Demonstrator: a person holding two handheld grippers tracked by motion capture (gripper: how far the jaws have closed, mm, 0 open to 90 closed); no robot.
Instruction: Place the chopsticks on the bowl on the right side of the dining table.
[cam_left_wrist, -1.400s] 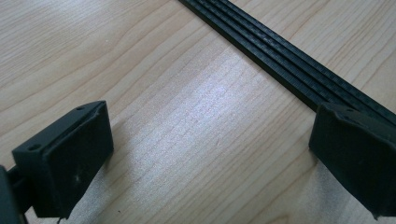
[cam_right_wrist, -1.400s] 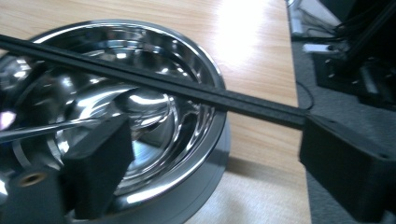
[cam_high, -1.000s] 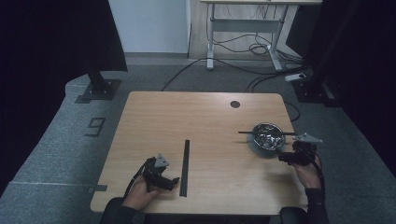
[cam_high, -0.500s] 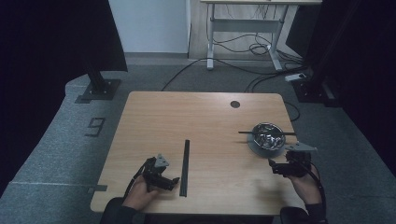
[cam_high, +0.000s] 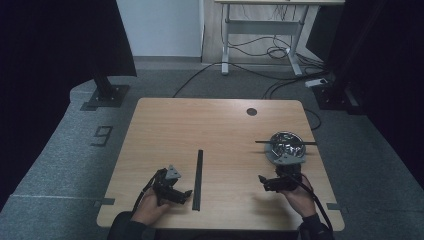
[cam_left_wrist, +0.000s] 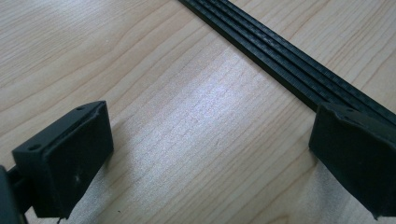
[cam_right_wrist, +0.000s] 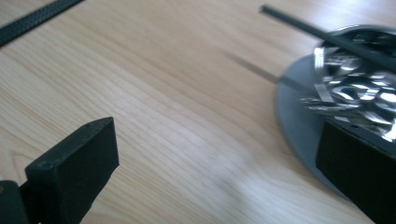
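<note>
Left tool (cam_high: 181, 194): held low over the near left of the wooden desk (cam_high: 220, 125), jaws spread wide with nothing between them, only bare wood.
Black strip (cam_high: 198, 178): lies flat on the desk just right of the left tool, running away from the person; in the left gripper view it passes close by one jaw.
Right tool (cam_high: 267, 182): jaws wide apart and empty, pointing left over the desk's near right.
Grey plate (cam_high: 276, 155): just beyond the right tool, heaped with shiny metal pieces (cam_high: 287, 143), a thin black rod (cam_high: 285, 143) laid across it.
</note>
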